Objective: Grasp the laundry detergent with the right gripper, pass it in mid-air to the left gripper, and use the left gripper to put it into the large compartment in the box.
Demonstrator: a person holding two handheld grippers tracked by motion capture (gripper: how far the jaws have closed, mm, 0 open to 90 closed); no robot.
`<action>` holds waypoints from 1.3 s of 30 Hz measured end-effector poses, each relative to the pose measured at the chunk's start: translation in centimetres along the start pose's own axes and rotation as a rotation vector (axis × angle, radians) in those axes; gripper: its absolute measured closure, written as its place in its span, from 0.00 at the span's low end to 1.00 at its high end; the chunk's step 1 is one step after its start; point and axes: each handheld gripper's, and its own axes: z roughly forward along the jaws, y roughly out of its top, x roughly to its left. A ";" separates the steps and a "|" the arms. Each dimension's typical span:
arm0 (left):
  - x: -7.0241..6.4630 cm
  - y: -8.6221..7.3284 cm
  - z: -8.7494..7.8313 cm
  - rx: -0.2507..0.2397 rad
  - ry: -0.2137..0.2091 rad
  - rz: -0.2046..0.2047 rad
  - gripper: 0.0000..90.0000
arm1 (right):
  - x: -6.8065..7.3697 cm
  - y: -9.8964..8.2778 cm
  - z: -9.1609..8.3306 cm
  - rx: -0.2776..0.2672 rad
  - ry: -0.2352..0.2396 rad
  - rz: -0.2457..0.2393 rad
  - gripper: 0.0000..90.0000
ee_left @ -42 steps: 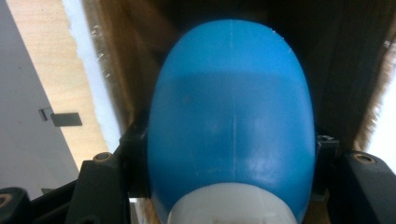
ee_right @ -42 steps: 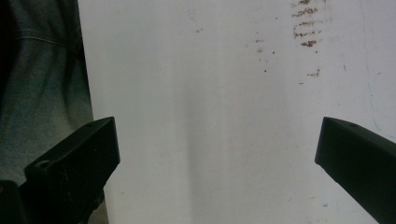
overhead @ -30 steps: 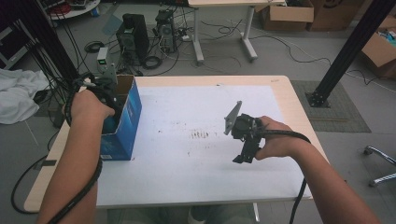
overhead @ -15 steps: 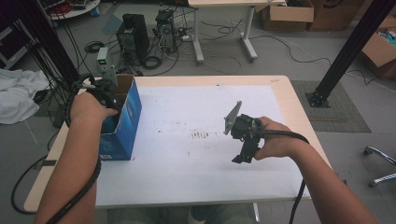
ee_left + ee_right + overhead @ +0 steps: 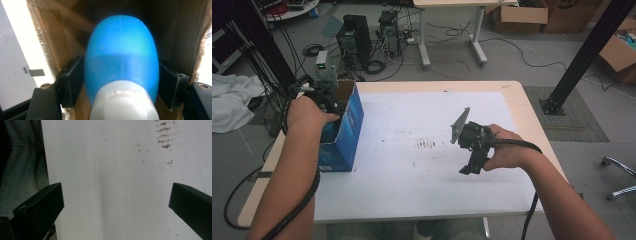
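Note:
A blue bottle (image 5: 121,57) with a white cap (image 5: 123,102) sits between the jaws of my left gripper (image 5: 121,82), which is shut on it inside a brown-walled cardboard box. In the high view the left gripper (image 5: 324,97) reaches into the open top of the blue box (image 5: 344,132) at the table's left side. My right gripper (image 5: 472,162) hovers over the white sheet (image 5: 412,150) right of centre. In the right gripper view its jaws stand wide apart, and the right gripper (image 5: 115,205) is open with nothing between them.
Brown smudges (image 5: 427,145) mark the middle of the white sheet. The table edge and a person's trouser leg (image 5: 22,162) show at the left of the right gripper view. Computer towers (image 5: 354,40), cables and another table stand on the floor behind.
The left hand has shifted slightly at the box's top. The right gripper has stayed in place.

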 end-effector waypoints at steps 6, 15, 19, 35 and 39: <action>0.1 -0.2 -0.5 -0.006 -0.020 -0.002 0.32 | 0.2 0.0 -0.1 0.001 -0.002 0.000 0.00; 0.3 -0.7 -2.1 -0.008 -0.063 0.014 0.26 | 0.2 0.1 -0.4 -0.003 -0.007 -0.001 0.00; 0.3 -0.8 -3.0 -0.017 -0.050 0.016 0.26 | 0.3 0.2 -0.7 -0.021 -0.010 0.002 0.00; -0.4 -1.6 -7.1 -0.090 0.005 0.056 0.18 | 0.6 0.4 -0.9 -0.020 -0.012 -0.001 0.00; -0.7 -1.7 -7.4 -0.088 0.000 0.071 0.17 | 0.6 0.4 -1.0 -0.028 -0.007 0.000 0.00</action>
